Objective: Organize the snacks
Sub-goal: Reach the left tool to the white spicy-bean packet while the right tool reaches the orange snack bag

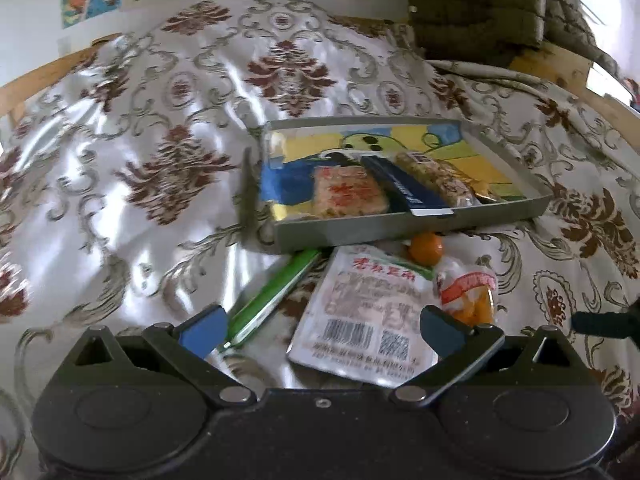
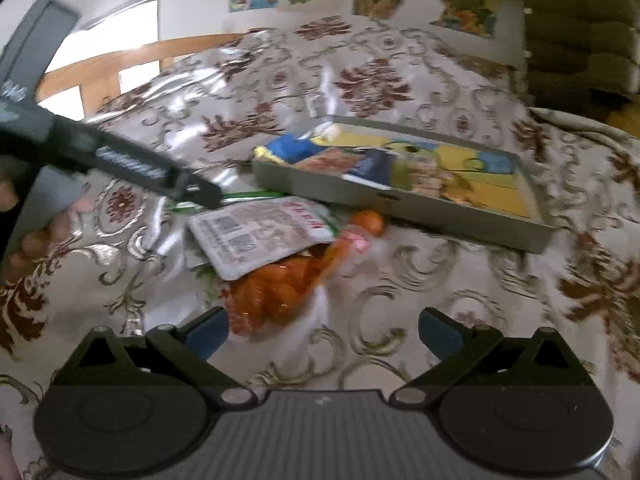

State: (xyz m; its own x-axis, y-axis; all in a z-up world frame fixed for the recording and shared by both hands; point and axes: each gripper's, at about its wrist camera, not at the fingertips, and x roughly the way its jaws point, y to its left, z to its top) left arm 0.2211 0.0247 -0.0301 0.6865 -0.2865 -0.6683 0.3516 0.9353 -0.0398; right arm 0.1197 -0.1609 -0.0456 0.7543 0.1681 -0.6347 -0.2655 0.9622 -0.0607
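White snack pouch lies flat on the worktop at 6 o'clock of the tray, between the open, empty jaws of the left gripper; looks light, floppy, slick, so pinch one edge; right gripper open too.

Green packet partly under tray and behind left finger. White pouch near corner hidden by right finger; print unreadable. Right wrist view motion-blurred: tray contents indistinct, orange bag smeared.
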